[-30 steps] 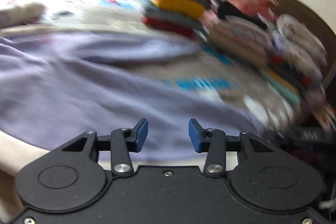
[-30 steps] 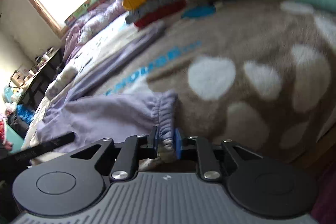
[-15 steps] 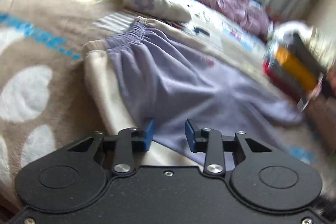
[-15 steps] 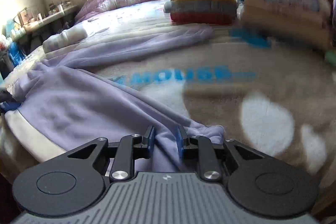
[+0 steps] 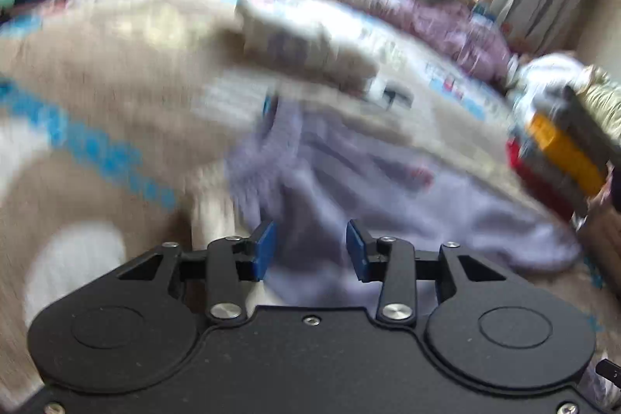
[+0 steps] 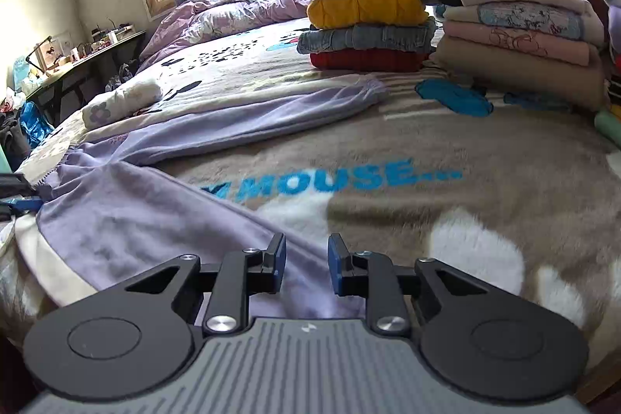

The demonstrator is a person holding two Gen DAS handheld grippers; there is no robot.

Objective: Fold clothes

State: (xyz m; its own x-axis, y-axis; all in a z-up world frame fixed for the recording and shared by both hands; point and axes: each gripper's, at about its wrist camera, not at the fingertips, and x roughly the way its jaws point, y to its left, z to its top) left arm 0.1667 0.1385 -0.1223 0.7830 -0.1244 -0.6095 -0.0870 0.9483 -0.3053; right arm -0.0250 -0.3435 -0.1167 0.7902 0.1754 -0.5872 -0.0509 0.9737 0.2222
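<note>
Lavender trousers [image 6: 128, 216] lie spread on the brown blanket [image 6: 446, 150]. One leg [image 6: 252, 119] stretches away toward the folded stacks; the other runs under my right gripper [image 6: 306, 260]. That gripper is open, its blue pads [image 6: 277, 258] low over the leg's edge, gripping nothing. In the blurred left wrist view my left gripper [image 5: 310, 247] is open just above the trousers [image 5: 349, 173], near the waistband end, holding nothing. A black and blue part, likely the left gripper, shows at the left edge [image 6: 17, 202] of the right wrist view.
A stack of folded clothes [image 6: 368, 22] in grey, yellow, denim and red stands at the far side, with a second folded pile [image 6: 524, 37] to its right. A rolled white floral cloth [image 6: 120, 99] lies at the left. A purple quilt [image 6: 233, 14] lies under the window.
My right gripper held the gathered trouser cuff a second ago; its jaws now stand wider and the leg lies flat. The left gripper, open throughout, swung left toward the waistband.
</note>
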